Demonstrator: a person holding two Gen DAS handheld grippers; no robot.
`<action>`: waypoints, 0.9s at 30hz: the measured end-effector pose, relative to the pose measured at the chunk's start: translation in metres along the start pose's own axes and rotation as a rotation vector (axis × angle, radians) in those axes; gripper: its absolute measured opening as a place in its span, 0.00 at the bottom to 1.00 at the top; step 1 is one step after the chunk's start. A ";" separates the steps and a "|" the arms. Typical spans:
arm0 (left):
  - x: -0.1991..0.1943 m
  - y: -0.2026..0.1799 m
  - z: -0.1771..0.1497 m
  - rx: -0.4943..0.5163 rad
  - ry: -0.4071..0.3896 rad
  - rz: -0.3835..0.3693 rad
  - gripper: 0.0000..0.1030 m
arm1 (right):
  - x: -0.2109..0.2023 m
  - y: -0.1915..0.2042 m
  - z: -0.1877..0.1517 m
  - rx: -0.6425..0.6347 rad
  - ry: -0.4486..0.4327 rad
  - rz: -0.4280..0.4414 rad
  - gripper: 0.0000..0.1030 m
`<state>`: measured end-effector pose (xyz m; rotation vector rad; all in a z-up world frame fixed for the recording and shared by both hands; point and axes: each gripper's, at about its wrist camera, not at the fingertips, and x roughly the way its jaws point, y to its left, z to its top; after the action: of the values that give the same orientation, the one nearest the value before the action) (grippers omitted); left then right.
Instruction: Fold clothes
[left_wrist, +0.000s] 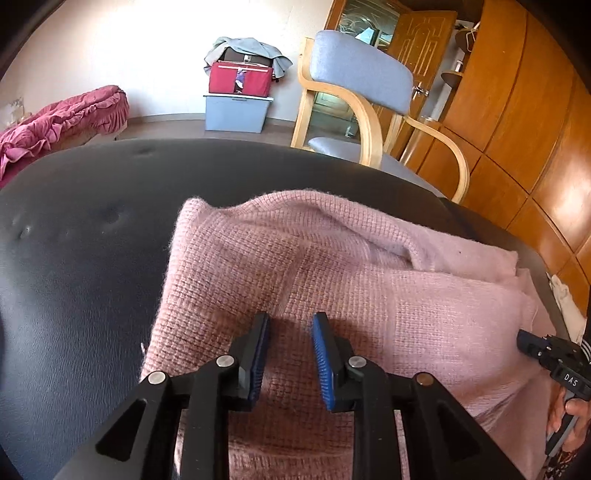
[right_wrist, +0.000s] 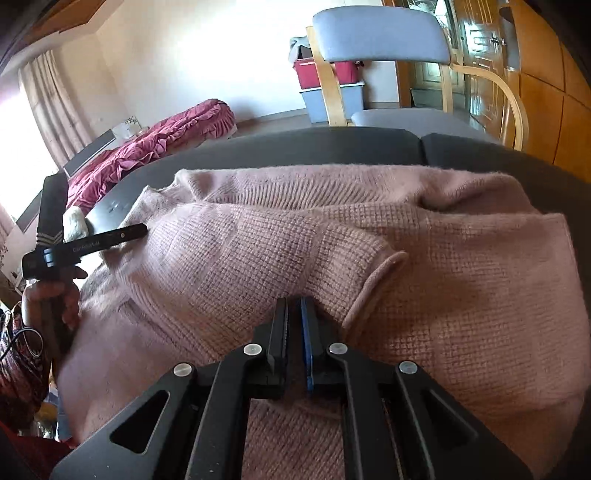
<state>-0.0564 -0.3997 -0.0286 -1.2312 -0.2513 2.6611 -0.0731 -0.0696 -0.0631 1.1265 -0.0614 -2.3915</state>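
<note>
A pink knit sweater (left_wrist: 295, 258) lies partly folded on a black leather surface (left_wrist: 81, 258). My left gripper (left_wrist: 291, 317) hovers over the sweater's near left part, its blue pads apart with only fabric below them. In the right wrist view the same gripper (right_wrist: 122, 233) reaches in from the left edge, held by a hand (right_wrist: 55, 295). The sweater (right_wrist: 461, 277) shows a sleeve with a rolled cuff (right_wrist: 384, 273) laid across the body. My right gripper (right_wrist: 294, 301) has its fingers nearly together, and the knit puckers toward their tips. Its body (left_wrist: 546, 350) shows at the right edge of the left wrist view.
A wooden armchair with grey-blue cushions (left_wrist: 362, 74) stands just beyond the far edge. Behind it a red bag on a pale blue box (left_wrist: 236, 107) sits by the wall. Magenta bedding (left_wrist: 55, 122) lies at the left, and wooden cabinets (left_wrist: 517, 129) line the right.
</note>
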 end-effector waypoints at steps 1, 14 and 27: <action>0.003 0.002 0.004 -0.003 -0.001 0.003 0.23 | 0.001 -0.001 0.002 -0.001 -0.001 -0.002 0.07; 0.042 0.015 0.053 0.001 -0.029 0.081 0.23 | 0.055 -0.010 0.055 -0.087 0.014 -0.092 0.06; 0.070 0.024 0.093 0.025 -0.046 0.113 0.23 | 0.092 -0.007 0.092 -0.091 -0.003 -0.170 0.06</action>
<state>-0.1744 -0.4120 -0.0265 -1.2115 -0.1594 2.7819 -0.1925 -0.1199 -0.0699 1.1259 0.1464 -2.5166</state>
